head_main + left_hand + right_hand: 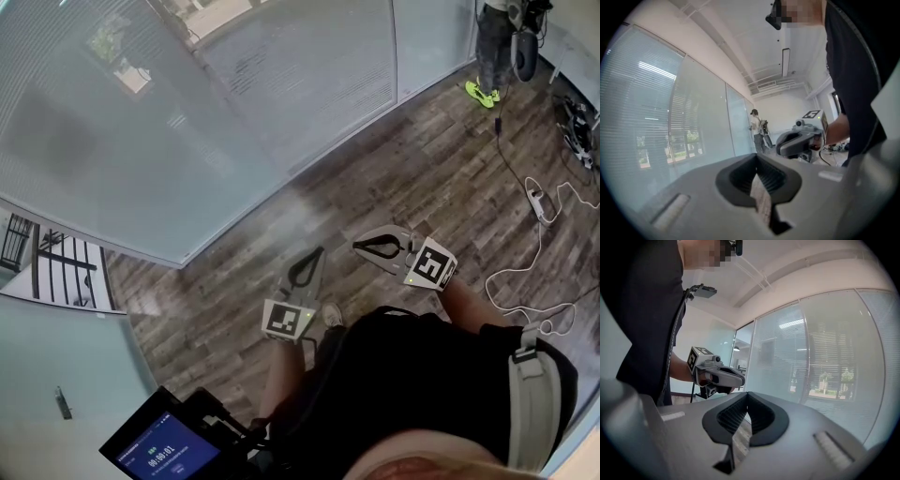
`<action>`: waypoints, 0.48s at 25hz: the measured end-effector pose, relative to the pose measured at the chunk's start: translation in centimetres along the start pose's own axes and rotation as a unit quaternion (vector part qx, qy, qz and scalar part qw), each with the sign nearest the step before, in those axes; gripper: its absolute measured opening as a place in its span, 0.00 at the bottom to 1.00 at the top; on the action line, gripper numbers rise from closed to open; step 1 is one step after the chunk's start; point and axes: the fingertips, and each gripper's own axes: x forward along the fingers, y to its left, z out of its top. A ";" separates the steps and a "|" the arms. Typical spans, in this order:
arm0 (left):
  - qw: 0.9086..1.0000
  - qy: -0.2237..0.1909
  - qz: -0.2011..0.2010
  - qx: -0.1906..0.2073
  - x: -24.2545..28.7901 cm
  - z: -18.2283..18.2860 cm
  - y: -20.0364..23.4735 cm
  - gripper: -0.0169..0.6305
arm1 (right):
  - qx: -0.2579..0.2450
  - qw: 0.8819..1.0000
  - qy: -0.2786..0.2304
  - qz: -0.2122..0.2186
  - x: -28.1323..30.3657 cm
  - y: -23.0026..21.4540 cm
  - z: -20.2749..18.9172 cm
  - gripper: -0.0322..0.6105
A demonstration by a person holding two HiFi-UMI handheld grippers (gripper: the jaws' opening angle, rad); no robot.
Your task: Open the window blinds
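The window blinds (112, 122) hang with slats shut behind a glass wall, far left in the head view. They also show in the left gripper view as blinds (651, 117) and in the right gripper view as blinds (834, 362). My left gripper (314, 251) is held over the wood floor, shut and empty, well short of the glass. My right gripper (361, 246) hangs beside it, also shut with nothing between its jaws. Each gripper sees the other: the right gripper (801, 140) and the left gripper (719, 376). No cord or wand of the blinds is visible.
A power strip (542, 202) with white cables lies on the floor at the right. Another person (492, 47) stands by the glass at the far end. A screen device (159, 450) sits low at the left near my body.
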 end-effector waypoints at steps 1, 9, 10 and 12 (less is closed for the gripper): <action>1.000 -0.003 0.001 0.000 0.1 0.0 0.4 0.03 | 0.000 1.000 -0.002 -0.001 0.4 -0.3 0.1 0.06; 1.000 -0.025 0.002 0.008 -0.6 0.9 3.3 0.03 | -0.017 1.000 -0.022 0.007 4.4 -0.6 2.4 0.06; 1.000 -0.030 0.006 0.004 -0.7 0.7 3.8 0.03 | -0.016 1.000 -0.018 0.008 4.8 -0.5 2.2 0.06; 0.999 -0.040 0.014 -0.001 -1.0 0.4 5.1 0.03 | -0.018 1.000 -0.007 0.015 6.0 -0.6 1.7 0.06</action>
